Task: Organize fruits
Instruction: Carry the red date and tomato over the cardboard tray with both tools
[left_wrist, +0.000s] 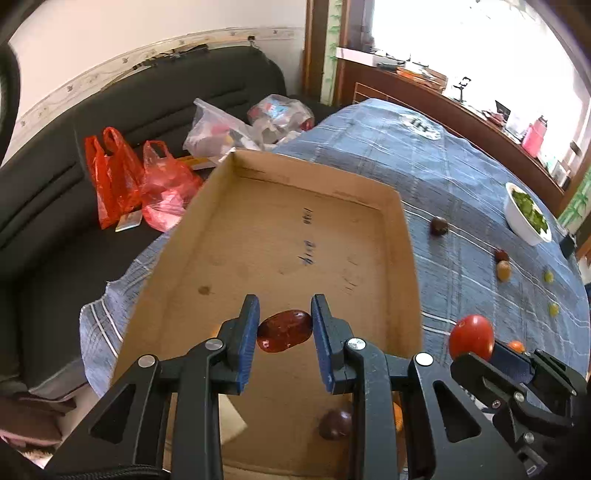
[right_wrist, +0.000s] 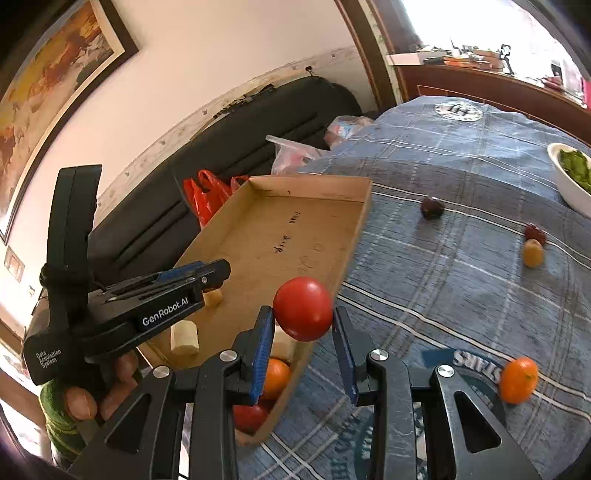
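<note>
A shallow cardboard box (left_wrist: 229, 206) lies on the blue plaid tablecloth; it also shows in the right wrist view (right_wrist: 354, 229). My left gripper (left_wrist: 284, 330) is over the box, shut on a dark red date (left_wrist: 283, 329). My right gripper (right_wrist: 303, 325) holds a red tomato (right_wrist: 303, 308) at the box's right wall; the tomato also shows in the left wrist view (left_wrist: 472, 336). In the box lie an orange (right_wrist: 275, 378), a red fruit (right_wrist: 249, 417), pale chunks (right_wrist: 184, 338) and a dark fruit (left_wrist: 334, 424).
Loose fruits lie on the cloth: a dark plum (right_wrist: 431, 207), a red one (right_wrist: 535, 232), a yellow one (right_wrist: 532, 253), an orange (right_wrist: 519, 379), two green ones (left_wrist: 548, 276). A white bowl of greens (left_wrist: 526, 214) stands far right. A black sofa with plastic bags (left_wrist: 118, 181) is behind.
</note>
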